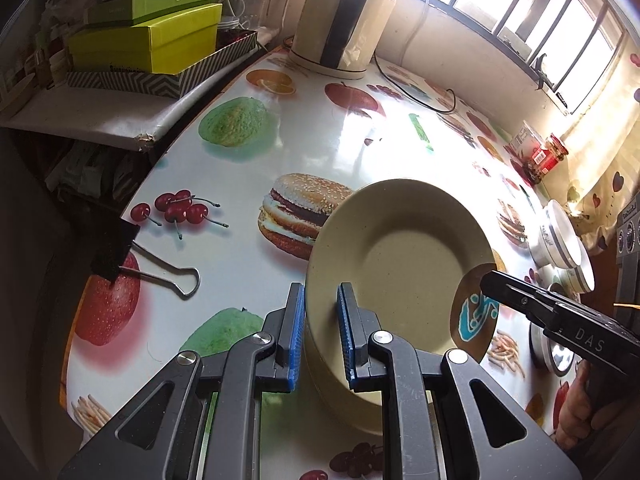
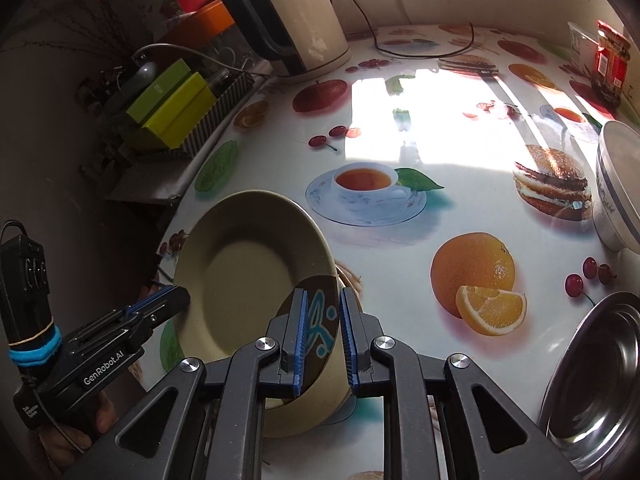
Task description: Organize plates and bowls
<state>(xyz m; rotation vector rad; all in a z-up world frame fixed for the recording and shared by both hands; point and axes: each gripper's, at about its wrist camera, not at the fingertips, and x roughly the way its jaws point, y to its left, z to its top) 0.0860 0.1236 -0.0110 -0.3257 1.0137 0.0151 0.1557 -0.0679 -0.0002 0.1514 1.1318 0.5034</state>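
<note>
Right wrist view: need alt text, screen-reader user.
The right gripper straddles the rim of a tilted beige plate above a food-print tablecloth, while the left gripper pinches its opposite edge. A steel bowl and a white bowl sit right; an electric kettle stands behind.

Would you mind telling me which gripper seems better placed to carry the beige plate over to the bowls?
Probably the right gripper: its fingers straddle the beige plate rim, and the white bowl and steel bowl sit on its side.
</note>
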